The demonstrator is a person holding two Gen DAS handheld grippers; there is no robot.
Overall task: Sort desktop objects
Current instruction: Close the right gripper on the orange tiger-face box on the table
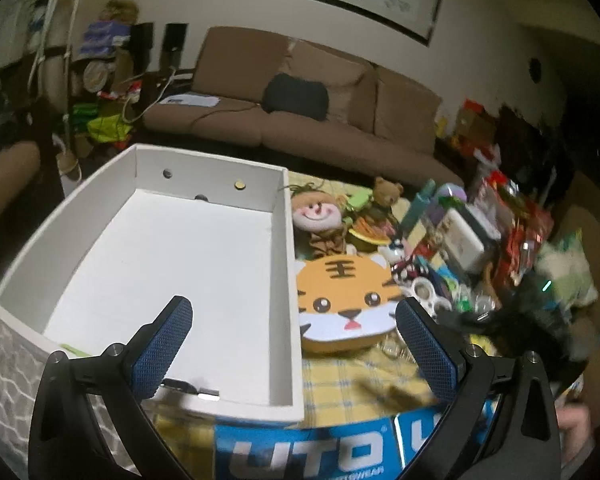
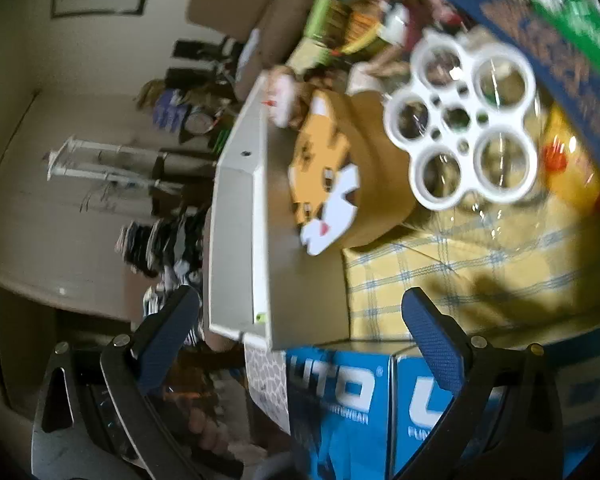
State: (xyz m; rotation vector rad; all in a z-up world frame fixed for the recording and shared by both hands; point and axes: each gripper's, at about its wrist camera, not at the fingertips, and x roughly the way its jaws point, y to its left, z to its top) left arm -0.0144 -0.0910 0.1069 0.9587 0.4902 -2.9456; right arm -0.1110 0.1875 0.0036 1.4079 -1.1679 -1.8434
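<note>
The white box [image 1: 172,248] sits almost empty at the worktop's left edge, and right against its wall lies the tiger-face box [image 1: 346,304], light and stiff by the look of it, best taken across its round brown rim. Beside that sits the white ring holder [image 2: 462,120], thin, rigid plastic. Both the left gripper [image 1: 294,350] and right gripper [image 2: 300,346] hover with fingers spread wide, holding nothing.
</note>
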